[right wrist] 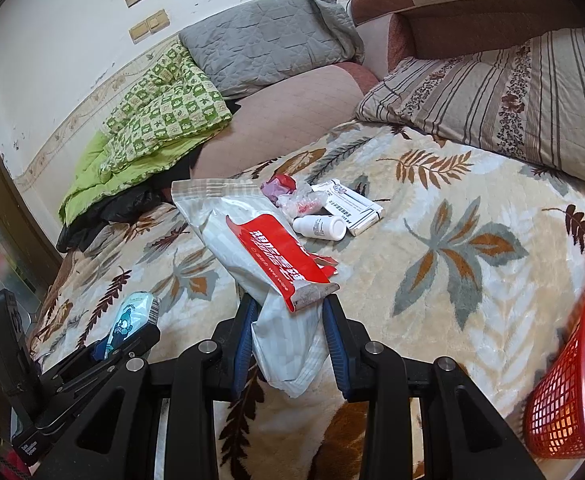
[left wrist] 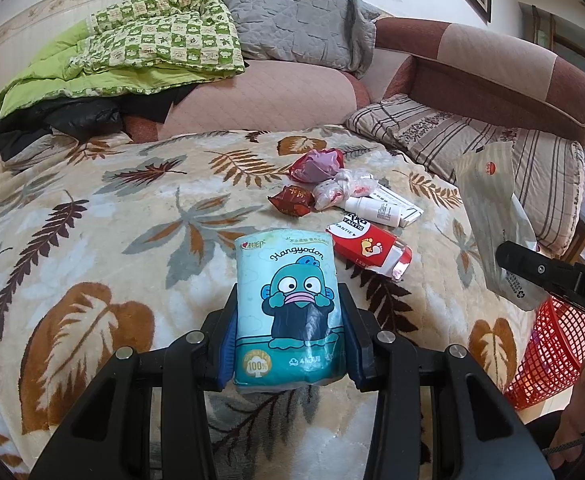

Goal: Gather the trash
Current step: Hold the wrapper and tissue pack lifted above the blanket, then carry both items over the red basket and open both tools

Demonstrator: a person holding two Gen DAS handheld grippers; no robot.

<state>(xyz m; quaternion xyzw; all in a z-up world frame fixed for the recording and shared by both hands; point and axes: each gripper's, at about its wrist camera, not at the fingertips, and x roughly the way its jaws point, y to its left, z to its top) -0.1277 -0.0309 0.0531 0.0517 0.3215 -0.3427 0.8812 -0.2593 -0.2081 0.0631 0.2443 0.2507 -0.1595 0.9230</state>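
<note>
Left wrist: left tongs point(left wrist: 288, 320) clamp glossy tissue pack point(left wrist: 286, 304); right tongs point(right wrist: 288, 336) pinch crinkled wipe packet point(right wrist: 260, 248).

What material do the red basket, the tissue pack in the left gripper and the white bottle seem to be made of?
Red basket: looks like moulded plastic, shown by its even open mesh and slight gloss.
Tissue pack, held in the left gripper: thin glossy plastic film, printed, with wrinkles and highlights; the contents are probably soft paper.
White bottle: seems smooth matte plastic, opaque, with a printed label.
</note>
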